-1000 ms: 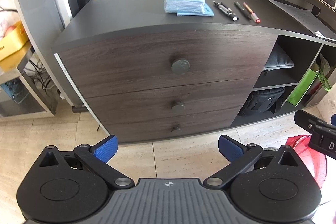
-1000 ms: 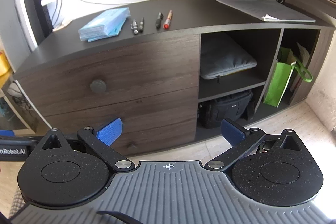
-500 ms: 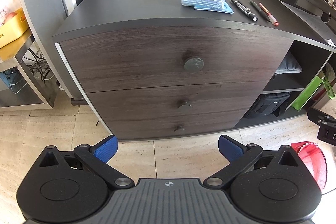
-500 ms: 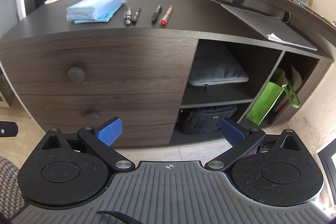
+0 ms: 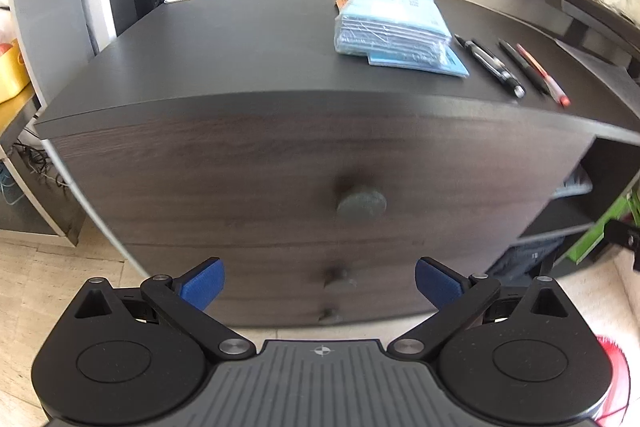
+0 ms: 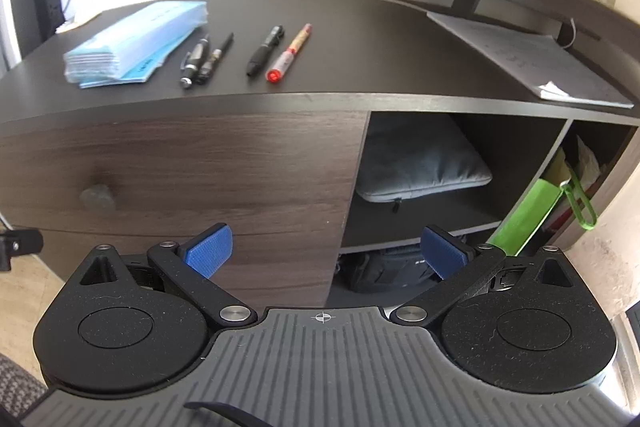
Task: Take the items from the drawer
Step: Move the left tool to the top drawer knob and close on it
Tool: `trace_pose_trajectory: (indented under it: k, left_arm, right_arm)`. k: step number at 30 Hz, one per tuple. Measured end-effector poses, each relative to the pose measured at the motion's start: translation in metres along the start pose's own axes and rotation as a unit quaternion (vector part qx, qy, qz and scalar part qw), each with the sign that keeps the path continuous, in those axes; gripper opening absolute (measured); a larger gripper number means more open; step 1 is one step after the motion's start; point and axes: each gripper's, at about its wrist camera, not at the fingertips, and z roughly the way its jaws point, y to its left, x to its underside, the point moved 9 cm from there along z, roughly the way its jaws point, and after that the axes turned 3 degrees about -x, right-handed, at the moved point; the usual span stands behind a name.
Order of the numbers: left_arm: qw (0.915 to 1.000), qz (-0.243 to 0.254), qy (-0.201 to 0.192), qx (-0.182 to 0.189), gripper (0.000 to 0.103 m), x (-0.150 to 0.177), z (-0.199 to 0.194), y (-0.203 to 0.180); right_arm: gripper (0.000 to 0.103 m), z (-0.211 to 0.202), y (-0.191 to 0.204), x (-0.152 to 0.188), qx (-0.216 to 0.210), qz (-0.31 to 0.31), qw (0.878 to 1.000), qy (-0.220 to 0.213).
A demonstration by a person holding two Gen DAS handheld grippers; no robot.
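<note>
Both tools are hanging open, empty. You're lining the left tool [image 5: 318,277] on the knob [image 5: 361,203] at 12 o'clock; coming in off-centre risks slipping off.

On the cabinet top [image 6: 360,27]: blue packets [image 6: 132,43] left, four pens [image 6: 240,55] near the front edge, papers [image 6: 532,63] right.

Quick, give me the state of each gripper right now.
Left gripper: open, holding nothing, facing the top drawer's knob.
Right gripper: open, holding nothing, in front of the cabinet.
</note>
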Motion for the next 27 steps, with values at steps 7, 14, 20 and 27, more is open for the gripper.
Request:
trace_pose_trajectory:
  k: [7,14,20,27]
  left_arm:
    - [0.9987,-0.030,0.039,0.013,0.094,-0.024,0.057,-0.010]
    - [0.9970,-0.037,0.064,0.025,0.083,-0.036,0.095,-0.020]
    - [0.9958,-0.043,0.080,0.017,0.073,-0.039,0.107,-0.020]
    - [0.9927,-0.046,0.097,0.054,0.043,-0.037,0.112,-0.030]
  right_arm:
    - [0.103,0.052,-0.007,-0.013,-0.020,0.009,0.999,0.024]
    - [0.103,0.095,-0.011,-0.020,-0.029,0.000,0.998,0.049]
    - [0.103,0.116,-0.016,-0.023,-0.048,0.004,0.997,0.058]
    - [0.103,0.129,-0.026,-0.035,-0.081,0.007,0.996,0.043]
